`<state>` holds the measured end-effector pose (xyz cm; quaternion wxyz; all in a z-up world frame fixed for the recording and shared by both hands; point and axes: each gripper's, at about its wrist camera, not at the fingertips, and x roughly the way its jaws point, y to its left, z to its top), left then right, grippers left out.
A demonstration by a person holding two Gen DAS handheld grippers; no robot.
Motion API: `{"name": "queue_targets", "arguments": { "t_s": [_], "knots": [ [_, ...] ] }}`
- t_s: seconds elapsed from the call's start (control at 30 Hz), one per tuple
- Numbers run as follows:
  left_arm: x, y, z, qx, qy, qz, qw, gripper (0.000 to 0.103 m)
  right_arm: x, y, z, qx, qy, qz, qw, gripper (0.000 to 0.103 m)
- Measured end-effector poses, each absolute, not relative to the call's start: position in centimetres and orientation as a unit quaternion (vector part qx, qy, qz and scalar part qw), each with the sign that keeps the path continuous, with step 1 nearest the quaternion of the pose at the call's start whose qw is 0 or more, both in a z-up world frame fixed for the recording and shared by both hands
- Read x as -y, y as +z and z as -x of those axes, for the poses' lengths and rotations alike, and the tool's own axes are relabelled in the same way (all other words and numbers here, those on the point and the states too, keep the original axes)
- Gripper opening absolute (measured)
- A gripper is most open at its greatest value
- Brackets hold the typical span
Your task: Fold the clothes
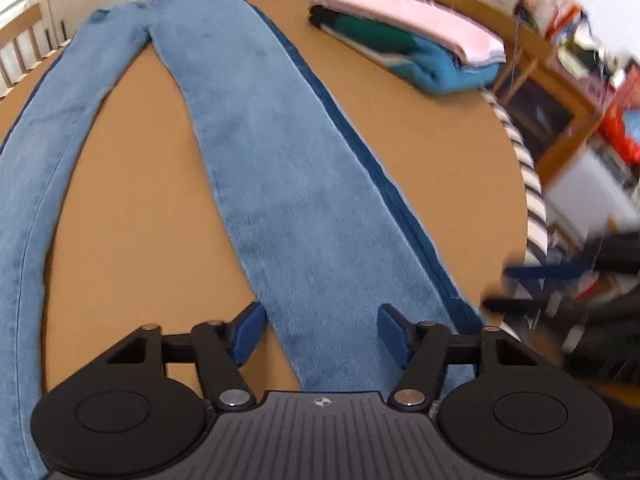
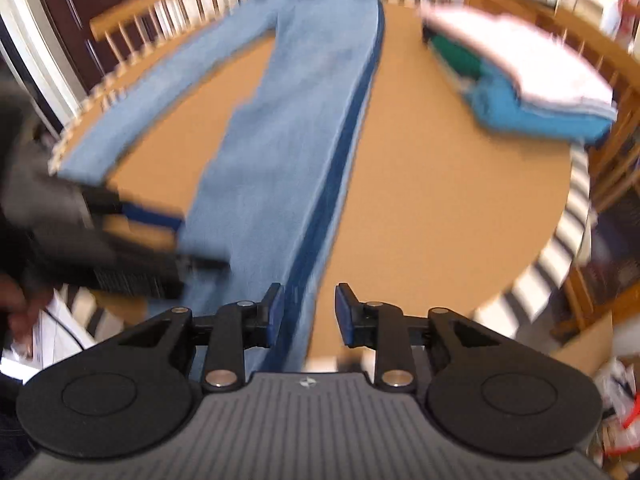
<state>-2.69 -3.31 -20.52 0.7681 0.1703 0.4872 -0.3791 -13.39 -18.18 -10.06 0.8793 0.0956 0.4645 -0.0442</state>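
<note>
Jeans (image 1: 288, 184) lie flat on the round worktop (image 1: 420, 152), legs spread, running ahead of both claws. Left claw (image 1: 322, 334) open, straddling one leg's hem. Right claw (image 2: 310, 314) open, empty, over that leg's dark side stripe. Folded stack (image 1: 404, 48) far ahead-right.

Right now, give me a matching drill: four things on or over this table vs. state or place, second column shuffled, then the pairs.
Things:
1. jeans
2. pink top
3. left tool
4. right tool

States/places:
A. open, over the dark side stripe of a leg
B. top layer of the folded stack
C. open, over the hem end of a leg
D. spread flat, legs apart

Pairs: 1-D, 2-B, 3-C, 4-A
</note>
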Motion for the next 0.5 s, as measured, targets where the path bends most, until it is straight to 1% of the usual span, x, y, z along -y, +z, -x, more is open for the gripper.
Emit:
{"name": "queue_targets", "arguments": {
  "t_s": [0.13,0.17,0.2,0.23,0.33,0.4,0.47,0.5],
  "knots": [
    [4.6,-21.4,2.2,-0.502,-0.356,-0.177,0.768,0.063,19.2,-9.9,9.7,-0.429,-0.011,-0.056,0.902,0.031],
    [4.9,-21.6,1.9,-0.508,-0.349,-0.175,0.768,0.064,19.5,-10.2,8.7,-0.425,0.003,-0.047,0.904,0.033],
    [5.2,-21.6,1.7,-0.515,-0.341,-0.174,0.767,0.064,19.7,-10.3,7.7,-0.424,0.015,-0.041,0.905,0.038],
    [5.5,-21.6,1.5,-0.521,-0.333,-0.172,0.767,0.065,19.9,-10.5,6.7,-0.422,0.028,-0.037,0.905,0.04],
    [6.8,-22.1,0.9,-0.54,-0.304,-0.167,0.767,0.068,20.8,-11.2,4.8,-0.423,0.085,-0.028,0.902,0.04],
    [7.5,-22.5,0.5,-0.557,-0.268,-0.166,0.768,0.072,21.2,-12.0,4.0,-0.442,0.118,-0.013,0.889,0.04],
    [8.5,-23.0,-0.2,-0.58,-0.223,-0.16,0.767,0.08,21.6,-12.7,3.6,-0.455,0.155,0.0,0.877,0.041],
    [8.8,-23.2,-0.5,-0.589,-0.202,-0.154,0.767,0.08,21.9,-13.0,3.5,-0.457,0.176,0.006,0.872,0.045]
  ]
}}
